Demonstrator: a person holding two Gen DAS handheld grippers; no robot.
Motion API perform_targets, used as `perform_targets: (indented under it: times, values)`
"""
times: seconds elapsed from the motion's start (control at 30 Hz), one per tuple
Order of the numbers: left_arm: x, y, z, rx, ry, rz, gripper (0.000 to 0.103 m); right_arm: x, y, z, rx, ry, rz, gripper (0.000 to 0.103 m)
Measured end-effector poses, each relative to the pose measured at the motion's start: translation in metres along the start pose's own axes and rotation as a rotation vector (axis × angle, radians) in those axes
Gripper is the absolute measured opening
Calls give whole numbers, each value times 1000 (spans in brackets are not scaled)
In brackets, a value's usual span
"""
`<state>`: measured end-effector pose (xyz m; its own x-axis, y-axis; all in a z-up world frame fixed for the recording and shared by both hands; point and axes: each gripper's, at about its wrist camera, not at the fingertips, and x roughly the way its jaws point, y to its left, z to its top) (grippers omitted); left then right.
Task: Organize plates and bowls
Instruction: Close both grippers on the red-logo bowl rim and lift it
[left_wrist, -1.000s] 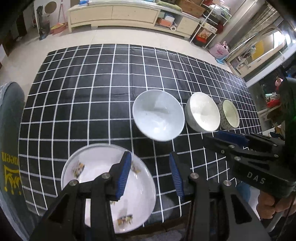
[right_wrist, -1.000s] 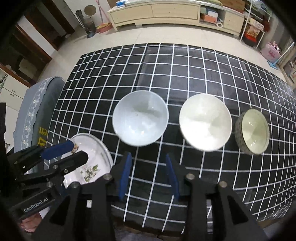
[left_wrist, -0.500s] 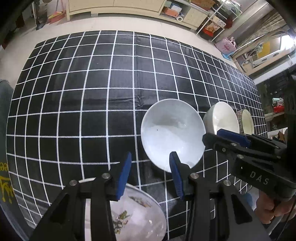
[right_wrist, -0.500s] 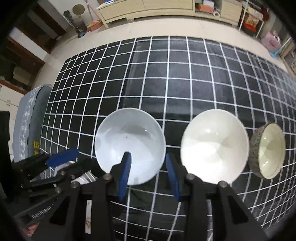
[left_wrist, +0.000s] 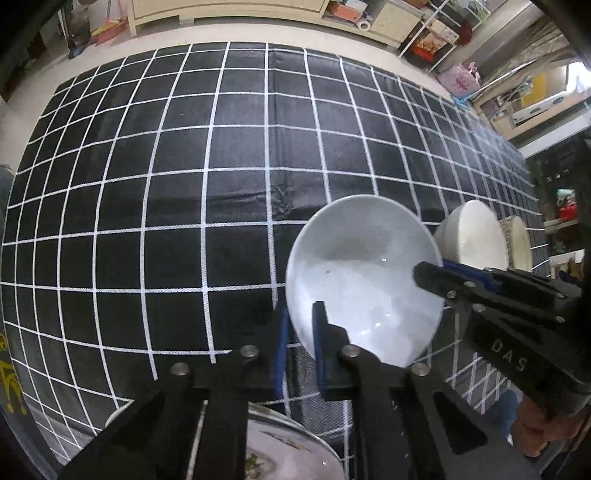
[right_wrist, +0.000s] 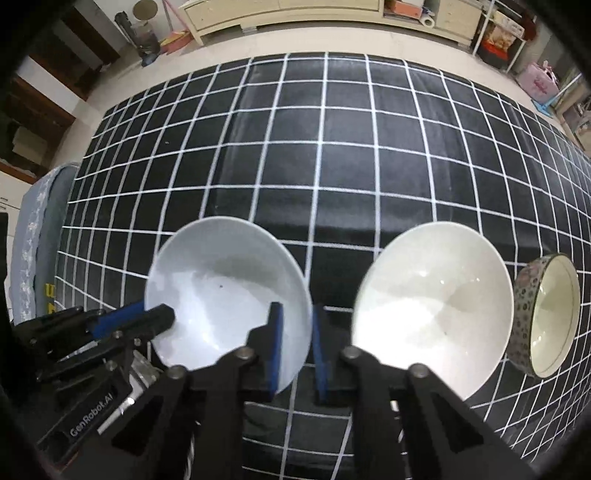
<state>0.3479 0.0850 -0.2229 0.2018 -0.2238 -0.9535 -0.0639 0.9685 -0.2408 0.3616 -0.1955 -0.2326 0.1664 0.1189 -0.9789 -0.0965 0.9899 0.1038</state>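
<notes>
Checked cloth (right_wrist: 332, 147), glossy pale-blue bowl (right_wrist: 221, 291)

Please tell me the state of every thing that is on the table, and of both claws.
Pale blue bowl: upright, empty, rim gripped on two sides.
White bowl: upright, empty, untouched.
Patterned bowl: upright, empty, untouched.
Floral plate: flat, mostly hidden.
Left claw: shut on the pale blue bowl's rim.
Right claw: shut on the opposite rim.
</notes>
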Motion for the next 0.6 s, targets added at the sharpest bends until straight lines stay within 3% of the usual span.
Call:
perform_targets:
  times: [0.3, 0.6]
  values:
    - [-2, -12, -12, 21, 4, 27, 8, -1, -10, -19, -16, -3, -35, 9]
    - [-4, -32, -50, 54, 25, 19, 8, -17, -42, -71, -4, 18, -39, 9]
